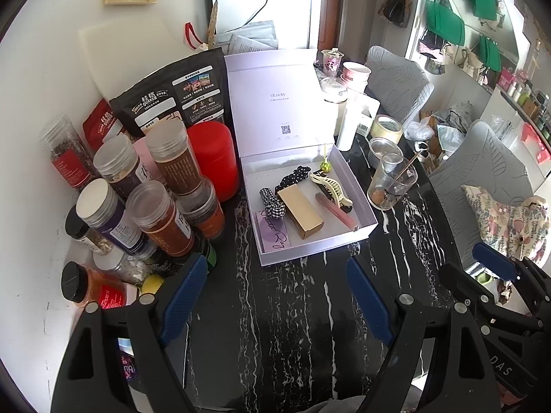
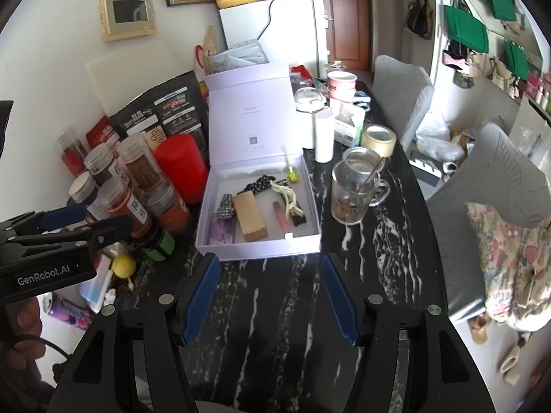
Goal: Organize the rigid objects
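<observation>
A lilac box stands open on the black marble table, its lid upright behind it. Inside lie a gold carton, a cream hair claw, a pink tube, a checked scrunchie and a small green bottle. My left gripper hovers open in front of the box, with nothing between its fingers. My right gripper is likewise open and empty, just short of the box's front wall.
Several spice jars and a red canister crowd the left. A glass mug, a tape roll and white cups sit right of the box. Grey chairs flank the table's right edge.
</observation>
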`<state>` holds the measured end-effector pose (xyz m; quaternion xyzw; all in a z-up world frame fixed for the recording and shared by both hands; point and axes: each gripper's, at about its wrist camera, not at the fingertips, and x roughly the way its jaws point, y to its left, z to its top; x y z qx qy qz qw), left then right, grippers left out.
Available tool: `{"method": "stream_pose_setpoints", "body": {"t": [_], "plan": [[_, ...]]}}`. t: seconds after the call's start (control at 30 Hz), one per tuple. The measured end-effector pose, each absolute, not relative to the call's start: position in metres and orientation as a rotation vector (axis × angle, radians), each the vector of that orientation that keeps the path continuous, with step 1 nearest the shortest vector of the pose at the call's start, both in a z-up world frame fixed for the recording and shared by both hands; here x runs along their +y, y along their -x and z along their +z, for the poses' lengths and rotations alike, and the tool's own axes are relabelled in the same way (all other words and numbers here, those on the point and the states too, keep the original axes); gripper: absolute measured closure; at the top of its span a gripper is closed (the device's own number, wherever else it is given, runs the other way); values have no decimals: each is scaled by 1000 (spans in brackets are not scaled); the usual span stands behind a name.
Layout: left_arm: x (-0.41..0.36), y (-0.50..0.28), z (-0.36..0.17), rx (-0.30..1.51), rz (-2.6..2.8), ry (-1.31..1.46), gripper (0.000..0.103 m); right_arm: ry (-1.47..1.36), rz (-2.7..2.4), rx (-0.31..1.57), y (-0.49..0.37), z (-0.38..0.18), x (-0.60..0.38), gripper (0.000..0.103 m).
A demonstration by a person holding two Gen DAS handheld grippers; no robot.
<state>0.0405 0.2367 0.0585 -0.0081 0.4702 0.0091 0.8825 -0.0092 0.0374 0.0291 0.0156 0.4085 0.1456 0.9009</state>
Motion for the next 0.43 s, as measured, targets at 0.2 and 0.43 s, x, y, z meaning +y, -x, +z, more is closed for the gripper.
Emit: {"method": "stream_pose_setpoints", "body": {"t": [0.2,0.43], "plan": [[237,-44,56,984,24,8,20,-36,297,854,6,27,36,41],[238,-50,52,999,22,6,20,-37,292,866,1,26,36,41]]}}
